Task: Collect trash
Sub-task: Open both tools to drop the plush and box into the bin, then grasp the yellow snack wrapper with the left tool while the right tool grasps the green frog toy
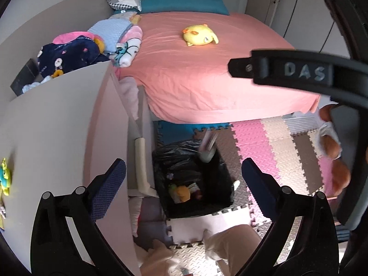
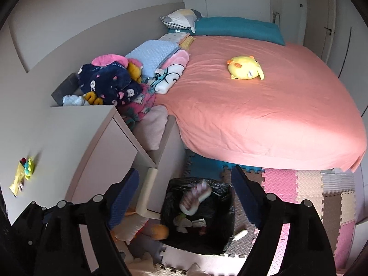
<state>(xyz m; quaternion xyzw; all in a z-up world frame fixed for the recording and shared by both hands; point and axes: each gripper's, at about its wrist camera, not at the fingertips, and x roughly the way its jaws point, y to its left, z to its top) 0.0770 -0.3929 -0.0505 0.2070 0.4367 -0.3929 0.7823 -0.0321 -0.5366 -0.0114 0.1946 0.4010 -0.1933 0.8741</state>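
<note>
Nearest the cameras, both grippers are held spread with nothing between the pads: the left gripper (image 1: 184, 184) at the bottom of the left wrist view, the right gripper (image 2: 185, 197) at the bottom of the right wrist view. Both are poised over the black-lined trash bin (image 2: 170, 207), which stands on the foam puzzle mat (image 1: 271, 142) in the lower middle of each frame.

A blurred pink-and-white wrapper (image 2: 195, 197) is seen at the mouth of the bin, apparently dropping in or just landed; which gripper let it go cannot be told. Several pieces of rubbish (image 1: 181, 192) are already lying at the bottom of the bin, so part of the collecting is judged done.

Just beside the bin, at its lower right in the right wrist view, a small white piece (image 2: 240, 234) is left on the mat. At the far left edge, a yellow-green wrapper (image 2: 23, 174) is lying on the white dresser top (image 2: 69, 126); whether it is trash cannot be said for sure, but it is likely still to be gathered.

Farther off, in the upper half, the bed (image 2: 264, 115) is covered by a pink sheet, with only a yellow plush toy (image 2: 246, 67) on it and folded blankets (image 2: 138, 73) piled at its left.
</note>
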